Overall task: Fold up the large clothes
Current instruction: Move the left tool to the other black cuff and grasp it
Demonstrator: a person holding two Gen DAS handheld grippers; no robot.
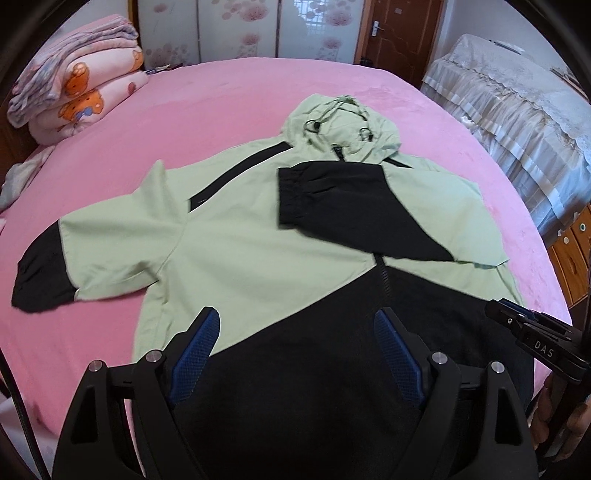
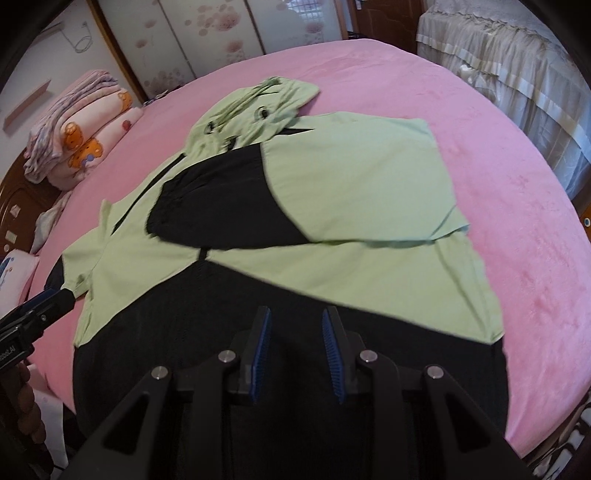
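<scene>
A light green and black hooded jacket [image 1: 258,243] lies front up on the pink bed [image 1: 207,107], hood at the far end. Its right sleeve [image 1: 332,206] is folded across the chest, black cuff near the middle. Its left sleeve [image 1: 74,258] lies spread out to the left. My left gripper [image 1: 297,325] is open and empty above the black hem. My right gripper [image 2: 295,325] is open and empty above the hem of the jacket [image 2: 332,206]; it also shows at the right edge of the left wrist view [image 1: 532,332]. The left gripper shows at the left edge of the right wrist view [image 2: 33,314].
Folded pink quilts [image 1: 77,85] are stacked at the bed's far left corner. A lace-covered piece of furniture [image 1: 517,122] stands along the right. A wooden door [image 1: 399,29] and floral sliding panels [image 1: 240,26] are behind the bed.
</scene>
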